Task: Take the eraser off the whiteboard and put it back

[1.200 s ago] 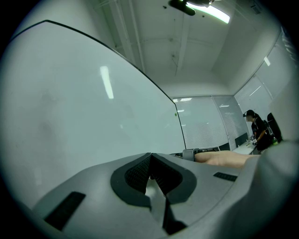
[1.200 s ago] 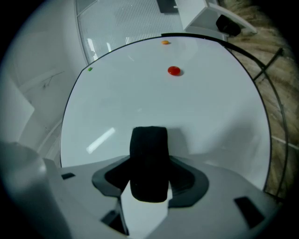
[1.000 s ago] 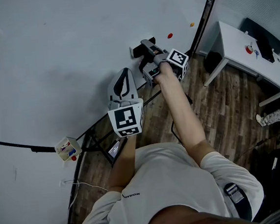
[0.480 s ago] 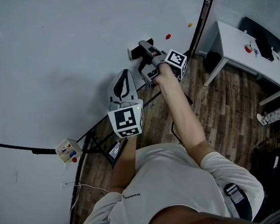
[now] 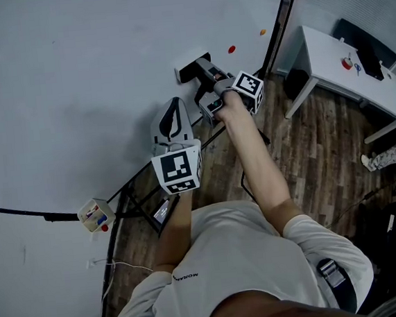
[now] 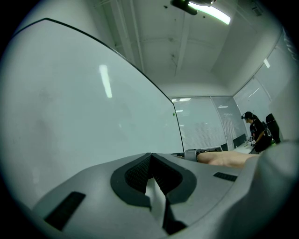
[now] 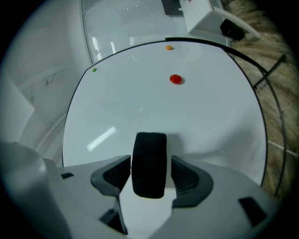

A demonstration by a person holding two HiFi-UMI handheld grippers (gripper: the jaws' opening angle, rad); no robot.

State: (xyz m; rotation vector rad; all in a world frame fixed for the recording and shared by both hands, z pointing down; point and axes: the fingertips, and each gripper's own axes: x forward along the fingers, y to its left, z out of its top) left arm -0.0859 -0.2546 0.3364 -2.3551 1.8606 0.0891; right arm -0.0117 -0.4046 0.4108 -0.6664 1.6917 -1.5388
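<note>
The black eraser [image 7: 149, 163] sticks to the whiteboard [image 7: 196, 121], and in the head view the eraser [image 5: 191, 70] shows as a dark block at the end of my right arm. My right gripper [image 7: 149, 172] has a jaw on each side of it. Its jaws have just been opening, and a thin gap shows beside the right pad [image 7: 187, 176], so it stands open around the eraser. My left gripper [image 5: 172, 108] hangs lower, near the board's bottom edge. In the left gripper view the left gripper [image 6: 150, 156] is shut with nothing in it.
A red magnet [image 5: 231, 49] and an orange magnet [image 5: 262, 32] sit on the board beyond the eraser. A small marker box [image 5: 95, 213] hangs on the board's black frame at lower left. A white desk [image 5: 329, 72] stands on the wood floor at right.
The head view has shifted a little, so the eraser and magnets sit slightly higher and further left in the picture. Both grippers keep their places at the board.
</note>
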